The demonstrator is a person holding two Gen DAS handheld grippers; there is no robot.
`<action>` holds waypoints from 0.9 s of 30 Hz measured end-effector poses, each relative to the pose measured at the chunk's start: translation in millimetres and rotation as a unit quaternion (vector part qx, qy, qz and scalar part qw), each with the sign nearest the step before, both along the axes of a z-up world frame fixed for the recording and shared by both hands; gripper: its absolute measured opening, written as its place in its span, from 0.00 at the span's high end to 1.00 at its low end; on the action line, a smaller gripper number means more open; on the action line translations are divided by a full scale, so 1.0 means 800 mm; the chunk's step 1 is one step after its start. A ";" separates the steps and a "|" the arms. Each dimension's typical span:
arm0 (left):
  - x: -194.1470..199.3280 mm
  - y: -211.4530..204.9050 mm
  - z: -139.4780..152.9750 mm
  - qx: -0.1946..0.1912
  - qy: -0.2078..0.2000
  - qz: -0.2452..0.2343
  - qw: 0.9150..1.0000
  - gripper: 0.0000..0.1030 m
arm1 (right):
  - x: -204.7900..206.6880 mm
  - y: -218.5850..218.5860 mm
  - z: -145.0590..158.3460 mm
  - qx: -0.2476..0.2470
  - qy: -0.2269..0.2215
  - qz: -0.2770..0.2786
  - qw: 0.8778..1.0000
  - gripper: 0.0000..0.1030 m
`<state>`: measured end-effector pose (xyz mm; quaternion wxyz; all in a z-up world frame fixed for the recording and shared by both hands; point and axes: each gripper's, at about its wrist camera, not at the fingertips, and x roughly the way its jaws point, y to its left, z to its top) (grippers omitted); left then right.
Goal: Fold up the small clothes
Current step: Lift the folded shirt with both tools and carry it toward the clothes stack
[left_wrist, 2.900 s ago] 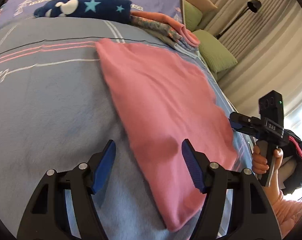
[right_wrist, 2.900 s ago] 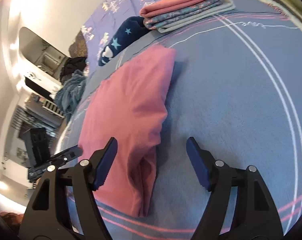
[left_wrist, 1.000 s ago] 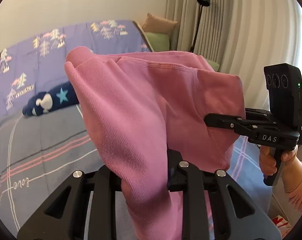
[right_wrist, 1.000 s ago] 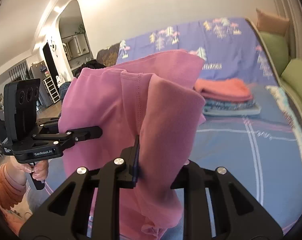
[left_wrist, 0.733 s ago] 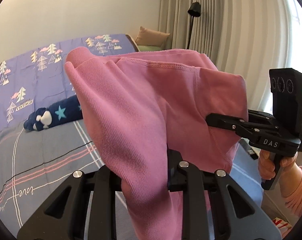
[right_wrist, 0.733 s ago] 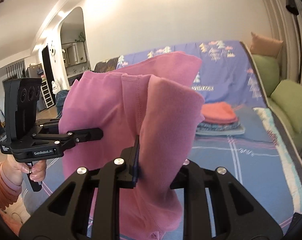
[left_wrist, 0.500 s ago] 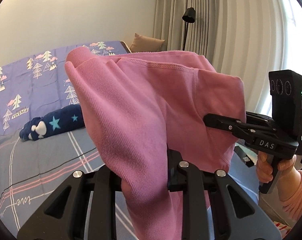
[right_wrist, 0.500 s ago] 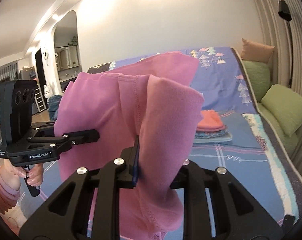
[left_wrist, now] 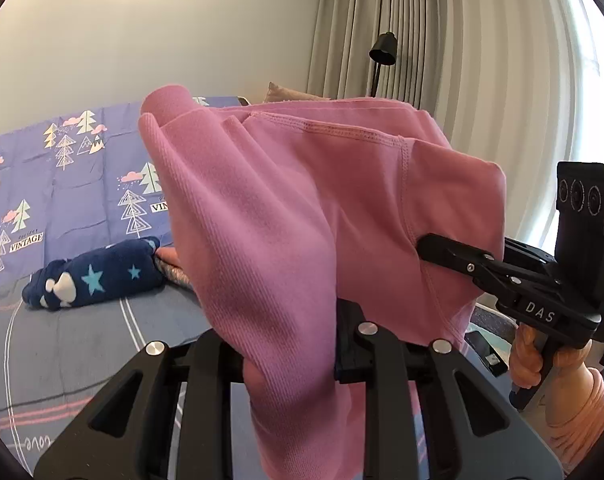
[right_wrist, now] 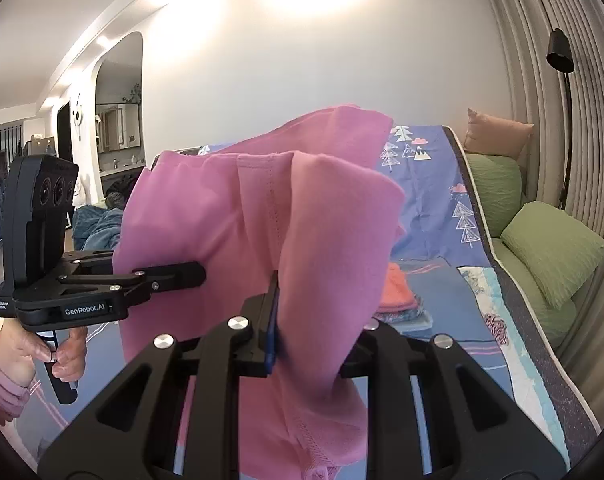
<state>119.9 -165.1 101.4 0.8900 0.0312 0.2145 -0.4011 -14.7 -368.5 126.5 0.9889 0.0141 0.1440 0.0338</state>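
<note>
**Pink garment held up off the bed**

I have the pink garment (left_wrist: 302, 208) in the air above the bed (left_wrist: 70, 336), pinched at two spots along its stitched hem and hanging down between them in loose folds. My left gripper (left_wrist: 290, 356) is clamped on one bunch of the cloth, which spills over its jaws and hides the pads. My right gripper (right_wrist: 314, 336) is clamped on the other bunch; one blue pad (right_wrist: 271, 332) shows pressed against the fabric. From each wrist I see the other gripper biting the garment's far side, with a hand (right_wrist: 34, 354) in a pink sleeve on its handle. Below, a navy star-print roll (left_wrist: 98, 276) lies on the bed, and a stack of folded clothes (right_wrist: 400, 300) sits farther back. Green cushions (right_wrist: 550, 248) line the curtain side, beside a black floor lamp (right_wrist: 562, 64).
</note>
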 end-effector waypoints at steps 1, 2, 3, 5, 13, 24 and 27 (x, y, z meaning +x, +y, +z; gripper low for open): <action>0.009 -0.007 0.002 0.002 -0.001 0.000 1.000 0.77 | 0.002 -0.002 0.001 0.001 -0.001 -0.002 1.000 0.80; 0.013 -0.012 0.005 0.004 -0.002 -0.001 1.000 0.77 | 0.008 -0.007 0.002 0.003 -0.003 -0.005 1.000 0.80; 0.020 -0.019 0.009 0.006 -0.004 -0.002 1.000 0.77 | 0.011 -0.009 0.004 0.004 -0.004 -0.008 1.000 0.80; 0.029 -0.030 0.017 0.010 -0.011 -0.003 1.000 0.77 | 0.025 -0.023 0.009 0.011 -0.009 -0.018 1.000 0.80; 0.085 -0.088 0.072 0.020 -0.053 -0.006 0.998 0.77 | 0.084 -0.062 0.058 -0.006 -0.031 -0.072 0.997 0.80; 0.164 -0.146 0.106 0.025 -0.059 0.009 0.998 0.77 | 0.183 -0.111 0.090 -0.020 -0.032 -0.128 0.991 0.80; 0.189 -0.159 0.102 0.031 -0.061 0.017 0.997 0.77 | 0.218 -0.124 0.089 -0.020 -0.025 -0.140 0.990 0.80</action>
